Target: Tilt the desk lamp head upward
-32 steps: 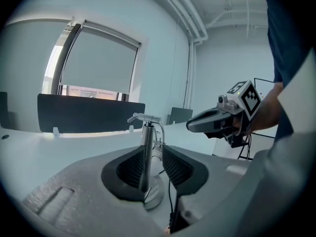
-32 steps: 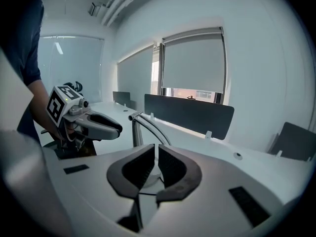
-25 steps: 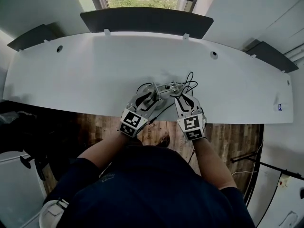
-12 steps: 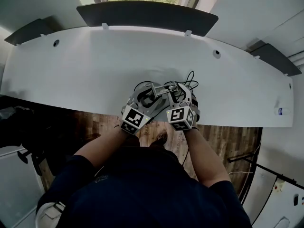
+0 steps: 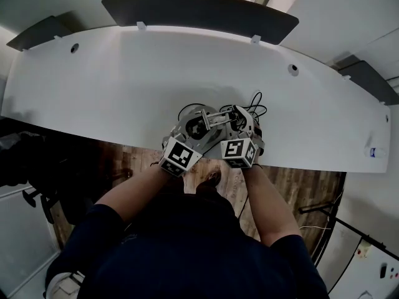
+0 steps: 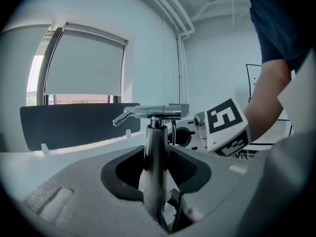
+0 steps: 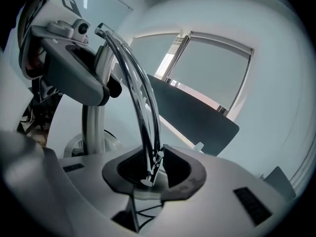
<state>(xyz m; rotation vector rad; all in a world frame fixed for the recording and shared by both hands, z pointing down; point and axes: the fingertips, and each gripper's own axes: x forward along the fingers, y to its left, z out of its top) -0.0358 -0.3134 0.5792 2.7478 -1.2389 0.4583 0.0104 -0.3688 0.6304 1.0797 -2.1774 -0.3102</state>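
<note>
With left gripper (image 5: 194, 129) just closed on the lamp post (image 6: 154, 167) and right gripper (image 5: 242, 124) just closed on the lamp head (image 7: 145, 107) atop that post, brace post, raise head slowly.

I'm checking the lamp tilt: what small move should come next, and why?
Probably raise the right gripper: its jaws have just been closing and clamp the lamp head, while the left gripper's, also closing, pin the post.

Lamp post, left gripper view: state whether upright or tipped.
Upright. The lamp post rises straight up the picture, with its crossbar level on top.
</note>
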